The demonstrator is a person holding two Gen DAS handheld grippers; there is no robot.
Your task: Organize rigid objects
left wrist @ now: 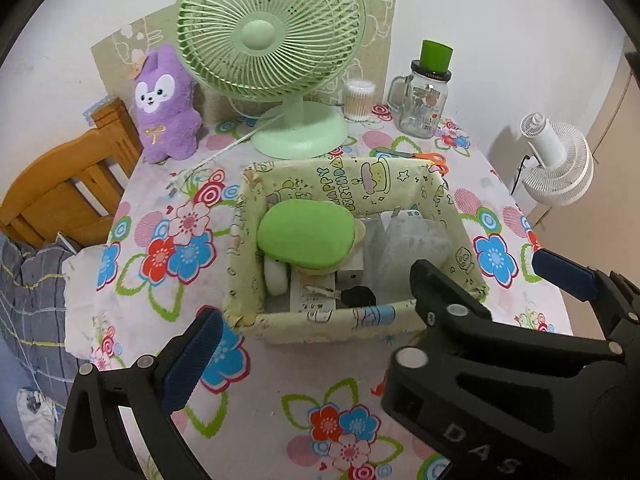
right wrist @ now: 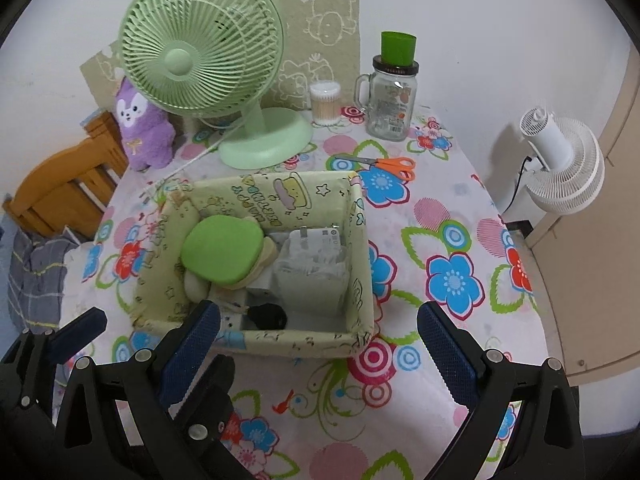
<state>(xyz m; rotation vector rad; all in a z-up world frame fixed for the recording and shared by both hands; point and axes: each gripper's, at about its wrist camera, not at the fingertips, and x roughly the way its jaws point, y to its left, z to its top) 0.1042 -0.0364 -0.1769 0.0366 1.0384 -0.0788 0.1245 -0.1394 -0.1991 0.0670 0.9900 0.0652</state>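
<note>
While both grippers hovered near front of fabric box (right wrist: pixel 256 336), nothing was held. Left gripper (left wrist: pixel 372 304): jaws spread wide, empty, above floral tablecloth (left wrist: pixel 304 396). Right gripper (right wrist: pixel 320 344): jaws likewise wide apart, empty, just before box's near wall. Inside box: green plush turtle (right wrist: pixel 222 252) at left, white charger (right wrist: pixel 316 242) and clear bag at right, black key fob (right wrist: pixel 268 316) near front. Behind box: orange scissors (right wrist: pixel 384 166), green desk fan (right wrist: pixel 200 60), glass mug jar (right wrist: pixel 390 104).

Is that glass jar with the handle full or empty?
Empty, as far as it shows: the glass jar is see-through, with nothing visible inside. Its dark lid is on, and a green cup sits on top.
</note>
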